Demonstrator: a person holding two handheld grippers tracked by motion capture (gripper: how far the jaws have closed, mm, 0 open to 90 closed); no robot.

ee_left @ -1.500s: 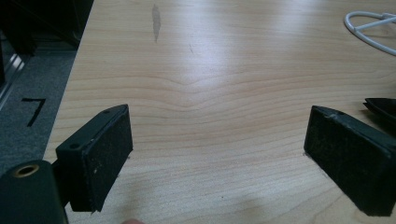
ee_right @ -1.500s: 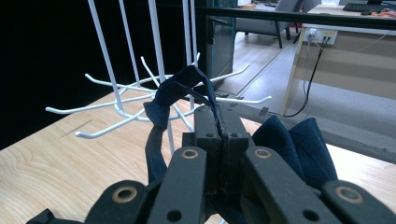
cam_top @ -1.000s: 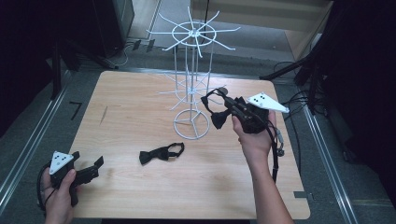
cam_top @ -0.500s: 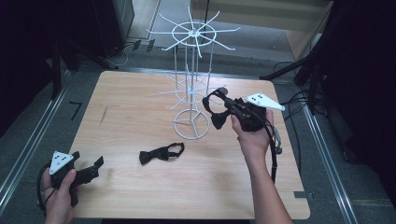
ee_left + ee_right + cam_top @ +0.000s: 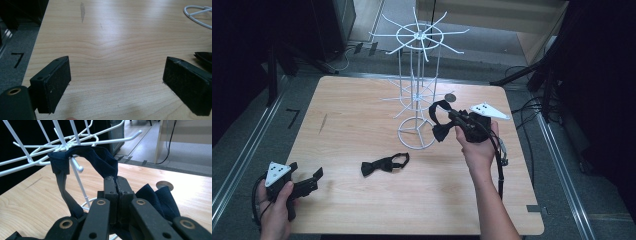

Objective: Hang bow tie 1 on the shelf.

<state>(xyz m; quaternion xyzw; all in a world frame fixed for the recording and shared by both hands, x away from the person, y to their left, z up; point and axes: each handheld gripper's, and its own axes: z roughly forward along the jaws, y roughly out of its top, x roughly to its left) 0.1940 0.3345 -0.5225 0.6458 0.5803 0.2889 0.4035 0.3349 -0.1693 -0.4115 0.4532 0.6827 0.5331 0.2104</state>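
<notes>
Right gripper (image 5: 451,116): held above the right half of the bench (image 5: 362,125), just beside the white wire rack (image 5: 416,95). The right hand (image 5: 477,147) grasps the gripper body from below, with the forearm rising from the near edge and angled slightly toward the far edge. The jaws point toward the rack and are clenched on the strap of a dark bow tie (image 5: 440,120). In the right gripper view the pads (image 5: 117,192) meet with the strap fabric pinched between them; the strap loop (image 5: 82,157) arches up from the jaws to the rack's lower tier of arms and sits against one ball-tipped arm (image 5: 76,166). Whether the loop is over that arm cannot be told. The tie's bow hangs beside and below the jaws, above the rack's round base ring (image 5: 416,132).

Left gripper (image 5: 304,182): at the near left corner of the bench, held low in the left hand (image 5: 274,210), which closes round its handle. The wrist comes in from the near edge. The jaws are released and stand wide apart, pointing along the bench surface toward the right; in the left gripper view bare wood lies between the two pads (image 5: 60,80).

Second bow tie (image 5: 384,164): lies flat on the bench near its middle, toward the near edge, between the two grippers and apart from both.
</notes>
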